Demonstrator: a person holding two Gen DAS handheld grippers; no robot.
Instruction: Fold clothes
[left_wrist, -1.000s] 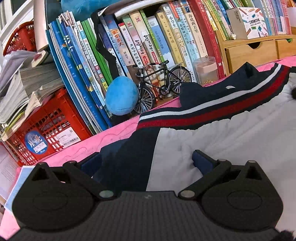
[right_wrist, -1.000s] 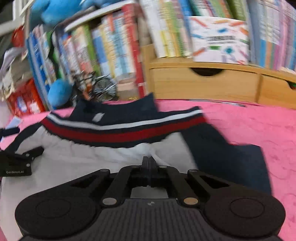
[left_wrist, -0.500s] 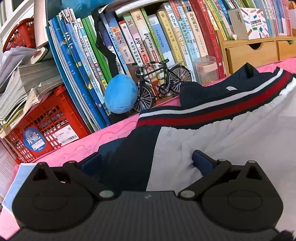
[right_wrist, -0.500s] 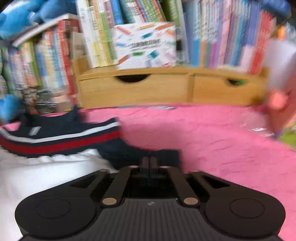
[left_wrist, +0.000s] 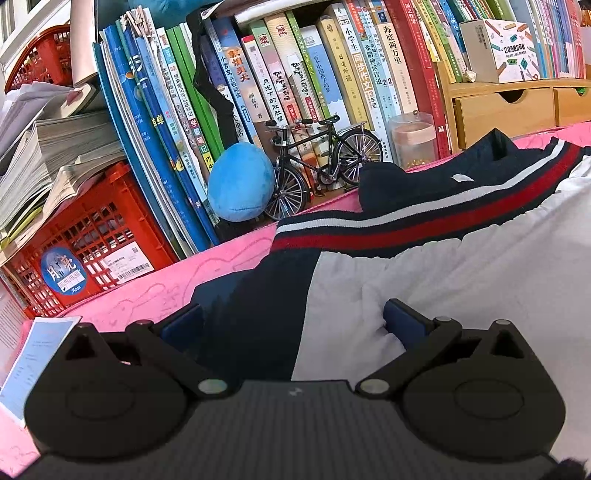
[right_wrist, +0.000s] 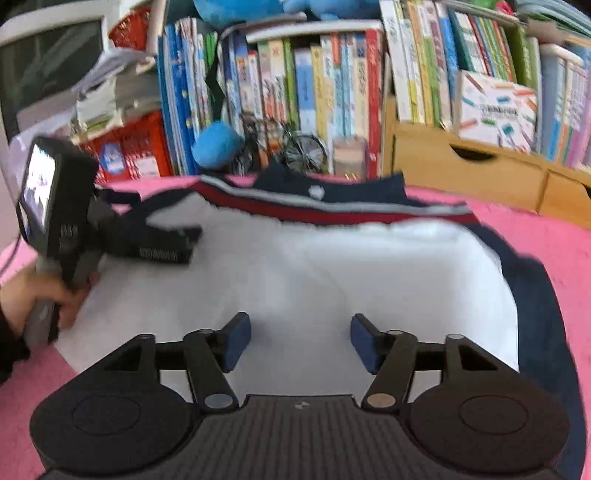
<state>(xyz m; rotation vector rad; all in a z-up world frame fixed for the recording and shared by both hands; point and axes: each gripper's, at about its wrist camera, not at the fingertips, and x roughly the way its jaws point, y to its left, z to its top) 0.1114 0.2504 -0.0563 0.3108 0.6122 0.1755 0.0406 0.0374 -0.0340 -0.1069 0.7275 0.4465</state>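
A white and navy garment (right_wrist: 332, 266) with a red and white stripe band lies spread on the pink cloth; it also shows in the left wrist view (left_wrist: 424, 280). My left gripper (left_wrist: 291, 325) is open, its blue pads (left_wrist: 400, 323) resting low over the garment's left side where navy meets white. It also shows in the right wrist view (right_wrist: 184, 243), held by a hand. My right gripper (right_wrist: 299, 343) is open and empty above the white front panel.
The pink-covered table (right_wrist: 535, 229) backs onto rows of books (left_wrist: 295, 74), a red crate (left_wrist: 92, 236), a blue plush ball (left_wrist: 240, 182), a model bicycle (left_wrist: 321, 162), a jar (left_wrist: 412, 138) and wooden drawers (right_wrist: 472, 173). A leaflet (left_wrist: 33, 362) lies at left.
My right gripper was shut and swinging right over the pink cloth; it has now swung back over the white panel and opened. My left gripper stayed open in place.
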